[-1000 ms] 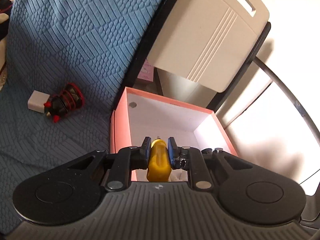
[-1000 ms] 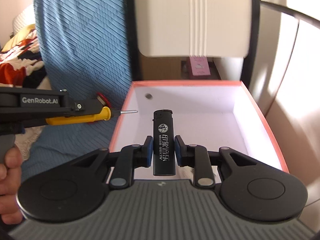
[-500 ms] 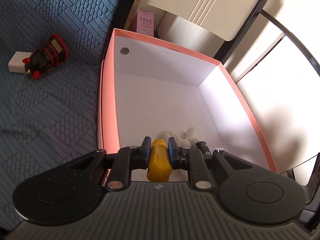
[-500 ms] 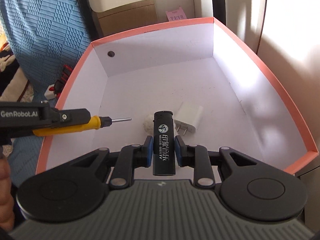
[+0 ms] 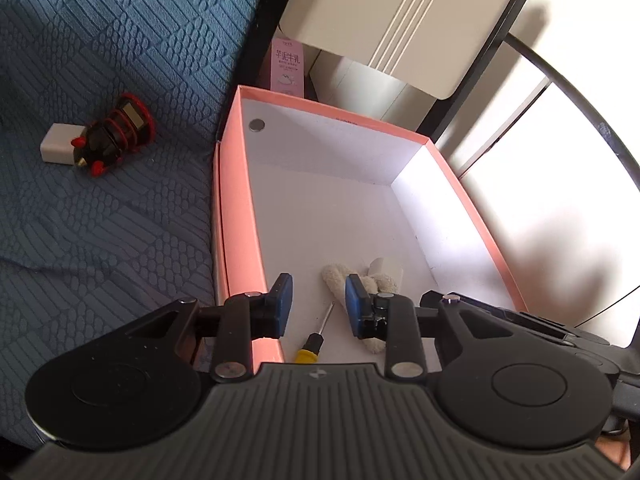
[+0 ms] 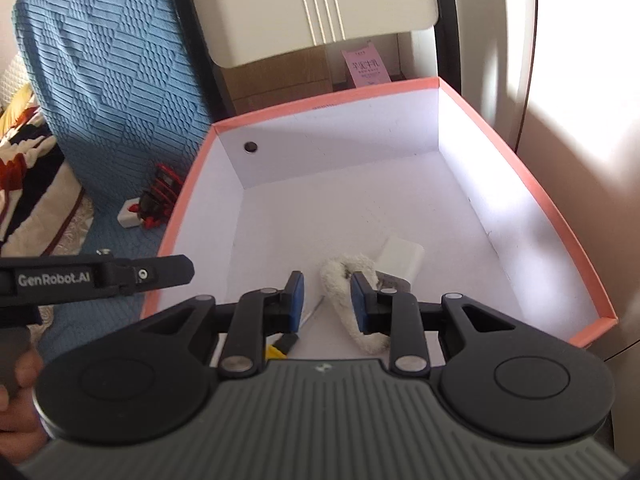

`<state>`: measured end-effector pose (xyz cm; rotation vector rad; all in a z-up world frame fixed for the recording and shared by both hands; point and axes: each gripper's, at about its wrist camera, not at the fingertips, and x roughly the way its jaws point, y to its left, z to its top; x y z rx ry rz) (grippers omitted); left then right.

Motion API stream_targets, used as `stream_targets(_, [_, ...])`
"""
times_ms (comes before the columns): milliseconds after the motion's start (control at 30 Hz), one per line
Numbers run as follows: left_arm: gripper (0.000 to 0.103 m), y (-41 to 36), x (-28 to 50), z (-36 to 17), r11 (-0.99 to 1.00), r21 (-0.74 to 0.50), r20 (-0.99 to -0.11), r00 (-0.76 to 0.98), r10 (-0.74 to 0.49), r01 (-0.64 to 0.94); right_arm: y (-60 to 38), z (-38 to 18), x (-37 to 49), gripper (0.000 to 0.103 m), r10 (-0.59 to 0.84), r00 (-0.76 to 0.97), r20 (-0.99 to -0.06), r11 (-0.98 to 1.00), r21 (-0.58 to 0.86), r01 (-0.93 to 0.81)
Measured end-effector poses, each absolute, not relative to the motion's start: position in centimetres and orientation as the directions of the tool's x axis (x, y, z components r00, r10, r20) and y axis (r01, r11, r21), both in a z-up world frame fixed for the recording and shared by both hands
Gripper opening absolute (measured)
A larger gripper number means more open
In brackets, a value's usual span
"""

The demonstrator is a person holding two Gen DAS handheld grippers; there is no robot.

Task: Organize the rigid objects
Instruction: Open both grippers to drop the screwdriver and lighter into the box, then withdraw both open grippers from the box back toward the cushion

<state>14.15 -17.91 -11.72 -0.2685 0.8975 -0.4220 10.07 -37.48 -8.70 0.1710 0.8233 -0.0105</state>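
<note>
Over the box (image 5: pixel 460 188), both my tools stand released, jaws opening with nothing pressed between them. A second ago my left tool (image 5: pixel 318 304) gripped the screwdriver (image 5: pixel 314 340); it now lies on the box floor below that tool, handle end cut off by the tool body. My right tool (image 6: pixel 326 300) held a black lighter then; I cannot find it now, likely hidden. Beside the screwdriver lie a plush (image 6: pixel 344 280) and a charger (image 6: pixel 402 258), partly covered. A red toy (image 5: pixel 116 132) sits on the blue cover (image 5: pixel 100 240).
</note>
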Motion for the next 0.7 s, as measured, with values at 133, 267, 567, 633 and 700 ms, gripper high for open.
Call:
stream_targets(133, [0.034, -15.6, 12.4, -9.1, 0.896, -0.355, -0.668, 0.597, -0.443, 0.268, -35.2, -6.6, 9.3, 0.03, 0.081, 0.722, -0.688, 0.987, 0.158, 0.04])
stream_targets(267, [0.034, -13.5, 11.6, -7.4, 0.925, -0.275, -0.662, 0.645, -0.381, 0.264, -32.8, -5.6, 9.3, 0.03, 0.092, 0.742, -0.664, 0.989, 0.15, 0.012])
stream_targets(567, [0.034, -5.6, 12.3, -8.1, 0.935, -0.291, -0.658, 0.667, -0.35, 0.203, -28.3, -6.2, 9.8, 0.03, 0.116, 0.747, -0.655, 0.988, 0.155, -0.017])
stream_targets(633, [0.034, -3.7, 12.4, -8.3, 0.94, -0.299, -0.65, 0.687, -0.326, 0.164, -27.7, -5.8, 9.9, 0.03, 0.12, 0.752, -0.648, 0.988, 0.152, -0.027])
stream_targets(700, [0.034, -2.3, 12.5, -8.4, 0.939, -0.313, -0.639, 0.7, -0.319, 0.143, -27.3, -6.2, 10.0, 0.03, 0.122, 0.745, -0.655, 0.986, 0.164, -0.018])
